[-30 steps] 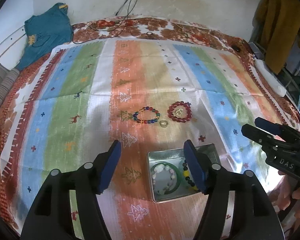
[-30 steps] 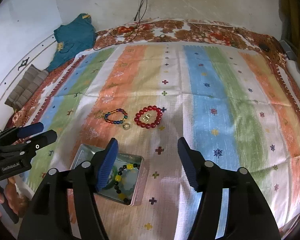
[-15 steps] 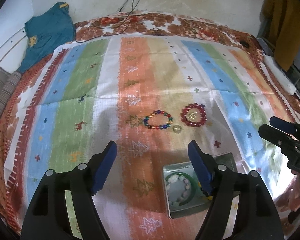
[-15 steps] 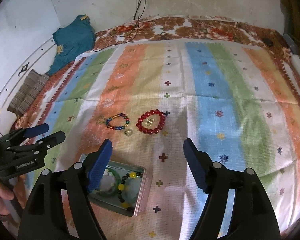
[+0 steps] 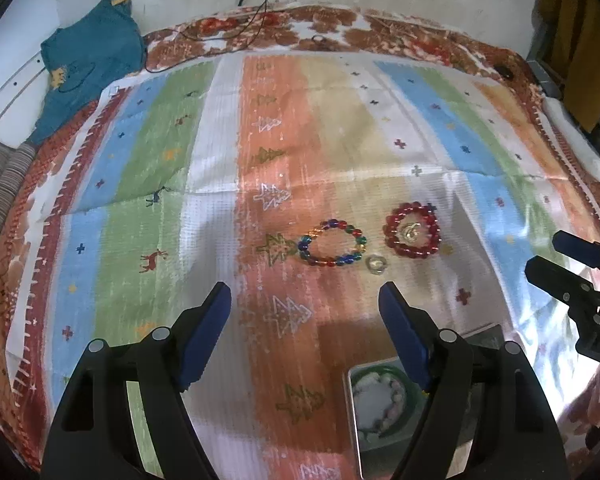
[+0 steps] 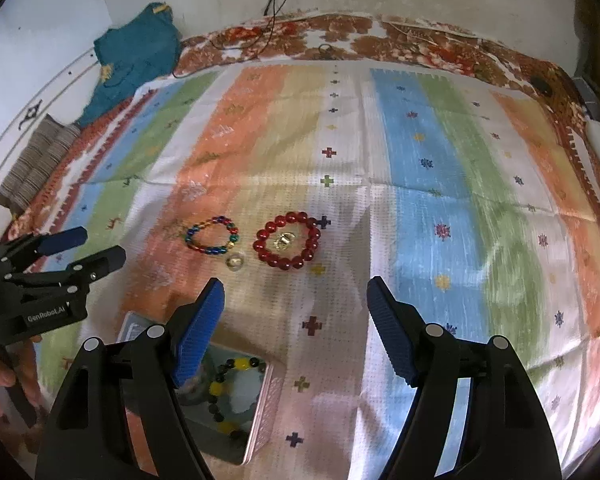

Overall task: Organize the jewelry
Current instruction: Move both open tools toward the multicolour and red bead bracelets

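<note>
While both claws gape empty, only the right view shows the tin's (image 6: 260, 408) black-and-yellow beads (image 6: 220, 388).

two bracelets (image 6: 212, 236) (image 6: 287, 245) and one ring (image 6: 235, 261) on the cloth, one tin (image 6: 260, 408).

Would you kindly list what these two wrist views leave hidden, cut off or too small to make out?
- Square metal tin: in the left wrist view its right part sits behind the left gripper and its front runs off the bottom edge.
- Green bangle: right wrist view, mostly behind the right gripper.
- Small gold piece inside the red bead bracelet: too small to identify.
- Small clear ring: glare blurs it.
</note>
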A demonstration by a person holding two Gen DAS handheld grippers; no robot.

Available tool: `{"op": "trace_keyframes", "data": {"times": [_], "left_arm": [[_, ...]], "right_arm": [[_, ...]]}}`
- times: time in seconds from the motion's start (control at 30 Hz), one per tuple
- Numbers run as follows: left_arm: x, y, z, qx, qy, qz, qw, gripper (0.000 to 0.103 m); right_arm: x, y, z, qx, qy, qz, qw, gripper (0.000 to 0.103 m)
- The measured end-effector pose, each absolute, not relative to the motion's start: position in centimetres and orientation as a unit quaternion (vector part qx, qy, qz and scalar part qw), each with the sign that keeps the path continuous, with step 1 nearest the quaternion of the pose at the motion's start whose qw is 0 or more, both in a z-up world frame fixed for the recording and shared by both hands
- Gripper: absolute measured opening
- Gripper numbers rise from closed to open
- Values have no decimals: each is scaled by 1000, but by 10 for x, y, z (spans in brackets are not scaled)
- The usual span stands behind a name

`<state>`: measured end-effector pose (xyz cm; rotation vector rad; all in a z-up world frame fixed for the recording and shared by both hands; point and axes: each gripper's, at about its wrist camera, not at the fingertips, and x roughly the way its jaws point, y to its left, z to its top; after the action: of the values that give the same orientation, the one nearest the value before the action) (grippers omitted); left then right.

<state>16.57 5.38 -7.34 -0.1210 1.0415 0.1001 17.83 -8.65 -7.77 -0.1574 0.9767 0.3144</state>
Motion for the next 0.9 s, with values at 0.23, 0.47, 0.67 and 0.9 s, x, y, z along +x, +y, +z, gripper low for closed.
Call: {"op": "trace_keyframes", "data": {"times": [0.23, 0.47, 0.67, 0.9], "left_arm": [[182, 59, -82, -59, 503, 48, 861, 76], [194, 63, -94, -59, 515, 49, 854, 76], [203, 65, -99, -59, 518, 47, 852, 77], [217, 74, -117, -74, 532, 52, 842, 78]], "right_arm": [[195, -84, -91, -82, 478, 148, 862, 73], [212, -81, -108, -82, 495, 142, 854, 74], [222, -78, -113, -84, 489, 125, 859, 73], [235, -74, -133, -102, 510, 119, 846, 73]]}}
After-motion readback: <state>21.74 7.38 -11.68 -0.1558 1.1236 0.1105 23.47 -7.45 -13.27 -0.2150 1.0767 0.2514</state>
